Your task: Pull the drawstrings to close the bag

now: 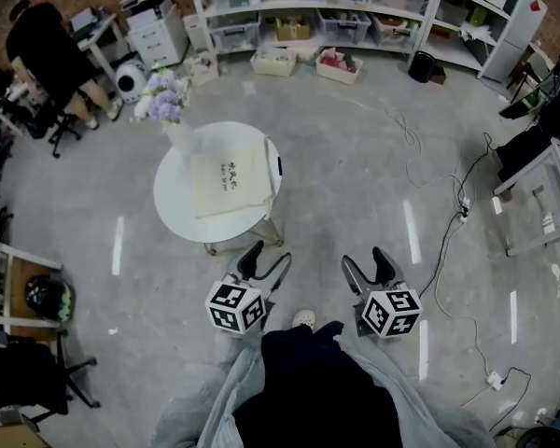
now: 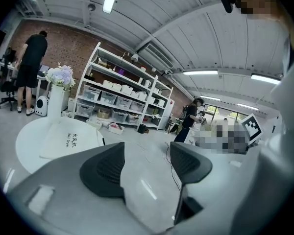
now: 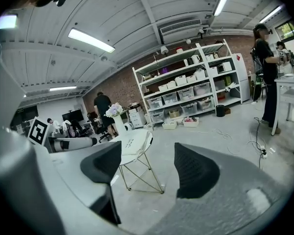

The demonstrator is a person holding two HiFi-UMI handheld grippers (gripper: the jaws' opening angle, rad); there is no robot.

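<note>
Left tool [image 1: 269, 255], right tool [image 1: 364, 257] empty, flat bag [image 1: 229, 180] on table [image 1: 177, 205], flowered vase [image 1: 179, 138]

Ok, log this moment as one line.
phase: pre-grasp | left gripper: jaws open, empty | right gripper: jaws open, empty | cream fabric bag: flat on round white table, untouched

bag [image 1: 229, 180] on table [image 1: 175, 211], vase [image 1: 178, 137] at table's far edge, shelves [image 1: 355, 9] beyond

The dark print on the cream bag [image 1: 229, 180] is too small to read, and its drawstrings cannot be made out. The round white table [image 1: 175, 203] hides most of its own legs. The person's grey sleeves [image 1: 215, 395] run off the bottom edge.
</note>
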